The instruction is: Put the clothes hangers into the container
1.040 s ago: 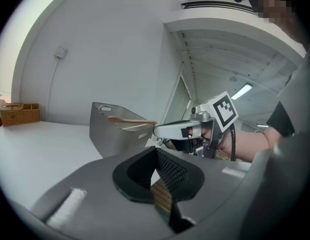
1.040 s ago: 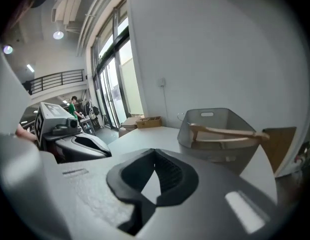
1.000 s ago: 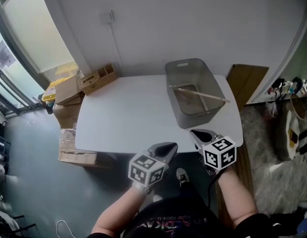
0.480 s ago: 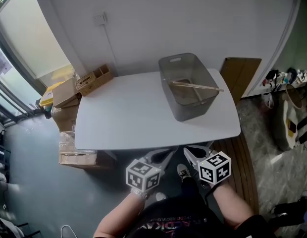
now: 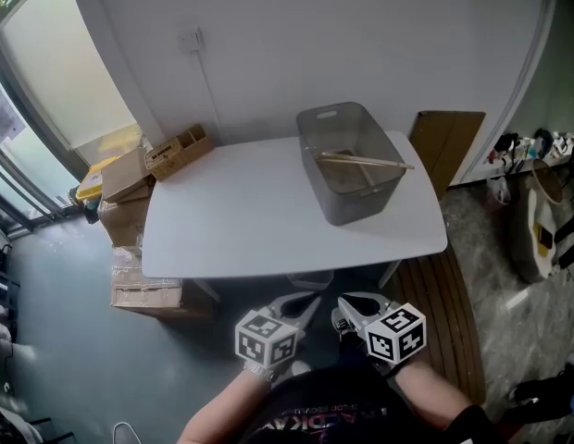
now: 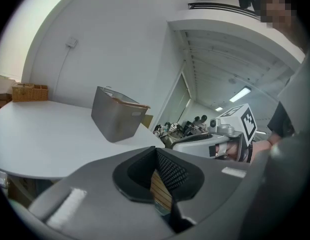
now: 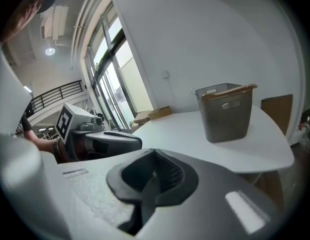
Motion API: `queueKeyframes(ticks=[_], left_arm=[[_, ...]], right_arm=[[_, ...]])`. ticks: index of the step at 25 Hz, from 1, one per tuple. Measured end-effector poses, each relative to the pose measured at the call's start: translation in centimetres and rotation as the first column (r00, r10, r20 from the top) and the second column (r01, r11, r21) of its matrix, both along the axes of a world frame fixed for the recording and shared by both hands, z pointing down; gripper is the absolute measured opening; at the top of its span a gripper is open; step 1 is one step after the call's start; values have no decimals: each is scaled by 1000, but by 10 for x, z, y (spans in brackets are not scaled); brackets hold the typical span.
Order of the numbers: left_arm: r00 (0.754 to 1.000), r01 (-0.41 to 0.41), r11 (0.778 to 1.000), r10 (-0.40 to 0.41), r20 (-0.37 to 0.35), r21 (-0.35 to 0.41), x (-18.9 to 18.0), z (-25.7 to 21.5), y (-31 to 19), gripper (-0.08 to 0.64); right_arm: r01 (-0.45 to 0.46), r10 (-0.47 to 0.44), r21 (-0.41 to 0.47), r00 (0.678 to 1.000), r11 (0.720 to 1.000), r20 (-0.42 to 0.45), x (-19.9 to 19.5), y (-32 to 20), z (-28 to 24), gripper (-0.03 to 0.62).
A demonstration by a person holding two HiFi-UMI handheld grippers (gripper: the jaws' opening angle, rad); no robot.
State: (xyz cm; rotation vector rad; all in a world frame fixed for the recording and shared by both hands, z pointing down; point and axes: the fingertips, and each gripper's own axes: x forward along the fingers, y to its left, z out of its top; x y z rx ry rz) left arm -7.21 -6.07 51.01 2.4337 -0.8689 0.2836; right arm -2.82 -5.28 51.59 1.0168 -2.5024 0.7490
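A grey plastic container (image 5: 347, 160) stands at the back right of the white table (image 5: 241, 220). A wooden clothes hanger (image 5: 363, 161) lies across its rim, seen as a brown bar on the rim in the left gripper view (image 6: 129, 103) and the right gripper view (image 7: 230, 91). Both grippers hang side by side near my body, in front of the table's near edge. My left gripper (image 5: 310, 302) (image 6: 156, 151) is shut and holds nothing. My right gripper (image 5: 345, 305) (image 7: 155, 155) is shut and holds nothing too. Each points toward the container (image 6: 115, 118) (image 7: 225, 113).
A wicker box (image 5: 180, 146) sits at the table's back left corner, with cardboard boxes (image 5: 128, 178) stacked on the floor beside it. A wooden board (image 5: 444, 146) leans on the wall to the right. Shoes (image 5: 537, 144) and a bag lie farther right.
Both grippers have pulled back from the table's front edge toward my body and sunk a little. The hanger stays on the container.
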Motion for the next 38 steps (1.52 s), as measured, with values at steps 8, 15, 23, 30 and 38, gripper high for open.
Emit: queueKeyframes(ticks=[8,15,23,30,38], left_arm=[[1000,-7,1000,7,-7,-19,-2,7,11,3],[1000,-1,1000,1,-15,-14,-5,4,13,3],[1000,-2,1000,2,-17,-11,-6,5,15,3],[1000,-2,1000,2,-13,-11,-6,5,16,3],[1000,-8,1000,7,-16,-11,-3,6,19,3]], right_arm=[[14,-14,-8,1000,1000,-1,-7,16,4,3],[36,-36,-9,999,999,-7,-15,22,3,3],[49,-49,-9,999,999,-17,-18,22,5,3],[55,-56,-8,998,998,-18,-20,23,5,3],[53,-53,-8,998,999,-16,-18,25,5,3]])
